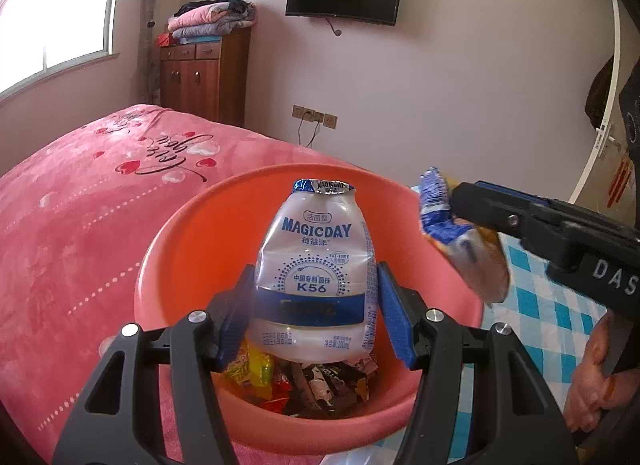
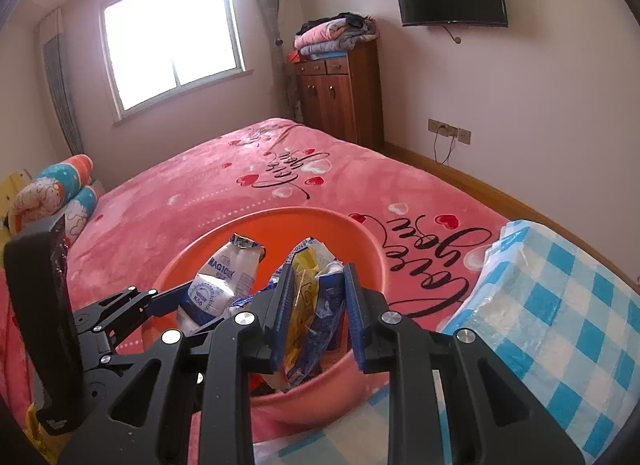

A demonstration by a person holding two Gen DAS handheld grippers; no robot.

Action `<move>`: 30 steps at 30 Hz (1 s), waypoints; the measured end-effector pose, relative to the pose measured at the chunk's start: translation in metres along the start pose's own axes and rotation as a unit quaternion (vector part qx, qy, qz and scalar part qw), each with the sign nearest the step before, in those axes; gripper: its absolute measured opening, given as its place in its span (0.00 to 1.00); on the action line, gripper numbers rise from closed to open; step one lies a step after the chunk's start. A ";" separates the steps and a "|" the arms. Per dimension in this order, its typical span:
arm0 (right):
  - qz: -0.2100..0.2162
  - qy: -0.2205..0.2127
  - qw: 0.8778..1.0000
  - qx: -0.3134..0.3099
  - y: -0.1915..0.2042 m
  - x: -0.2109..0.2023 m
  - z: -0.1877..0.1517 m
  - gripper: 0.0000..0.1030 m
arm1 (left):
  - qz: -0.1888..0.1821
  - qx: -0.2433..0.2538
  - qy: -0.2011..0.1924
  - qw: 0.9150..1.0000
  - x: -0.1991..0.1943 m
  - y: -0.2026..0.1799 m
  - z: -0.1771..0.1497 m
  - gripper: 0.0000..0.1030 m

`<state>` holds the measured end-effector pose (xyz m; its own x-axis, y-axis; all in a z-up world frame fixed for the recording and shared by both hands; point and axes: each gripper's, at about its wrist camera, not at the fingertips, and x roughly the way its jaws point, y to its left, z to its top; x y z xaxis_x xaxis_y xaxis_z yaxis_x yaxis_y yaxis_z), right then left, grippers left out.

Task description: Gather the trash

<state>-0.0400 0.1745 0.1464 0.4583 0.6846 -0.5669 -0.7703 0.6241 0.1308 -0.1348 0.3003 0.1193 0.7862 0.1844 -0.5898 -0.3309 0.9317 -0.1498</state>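
Hovering over orange basin point(image 1: 168, 265) of wrappers point(image 1: 312, 385) on pink bed point(image 1: 80, 205), left gripper point(image 1: 316, 313) jaws clamped on yogurt bottle point(image 1: 316, 269), right gripper point(image 2: 318, 305) jaws clamped on snack wrapper point(image 2: 310, 305)

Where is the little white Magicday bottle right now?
The Magicday bottle is between the left gripper fingers, held upright over the orange basin of wrappers on the pink bed, left of the right gripper's snack wrapper.

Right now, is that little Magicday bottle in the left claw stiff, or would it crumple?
Probably crumples: the Magicday bottle has dented, creased walls between the left claw pads. It likely weighs little, since its foil lid looks peeled open. It might slip.
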 end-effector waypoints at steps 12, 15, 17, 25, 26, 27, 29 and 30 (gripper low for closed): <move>-0.009 -0.016 0.999 0.027 -0.012 0.006 -0.010 0.78 | 0.018 0.008 0.002 1.000 0.011 -0.001 -0.002 0.81; -0.033 -0.029 0.998 0.041 -0.024 -0.006 -0.015 0.83 | 0.023 0.019 -0.003 1.000 0.010 -0.007 -0.003 0.90; -0.047 -0.036 0.997 0.049 -0.031 -0.014 -0.018 0.87 | 0.029 0.022 -0.004 0.999 0.010 -0.009 -0.003 0.92; -0.106 -0.044 0.992 0.062 -0.055 -0.039 -0.036 0.90 | 0.042 0.031 -0.009 0.999 0.004 -0.023 0.000 0.93; -0.114 -0.044 0.990 0.063 -0.057 -0.042 -0.038 0.91 | 0.043 0.034 -0.012 0.998 0.002 -0.025 0.001 0.93; -0.118 -0.044 0.990 0.065 -0.059 -0.044 -0.040 0.91 | 0.043 0.036 -0.015 0.998 0.000 -0.028 0.002 0.93; -0.124 -0.047 0.989 0.069 -0.064 -0.051 -0.045 0.91 | 0.041 0.040 -0.018 0.998 -0.002 -0.034 0.003 0.93; -0.130 -0.048 0.988 0.070 -0.067 -0.054 -0.047 0.91 | 0.040 0.043 -0.020 0.998 -0.003 -0.036 0.004 0.93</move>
<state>-0.0344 0.0780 0.1300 0.6781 0.5229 -0.5165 -0.5553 0.8249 0.1059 -0.1229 0.2674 0.1299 0.7796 0.2696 -0.5652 -0.3487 0.9366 -0.0341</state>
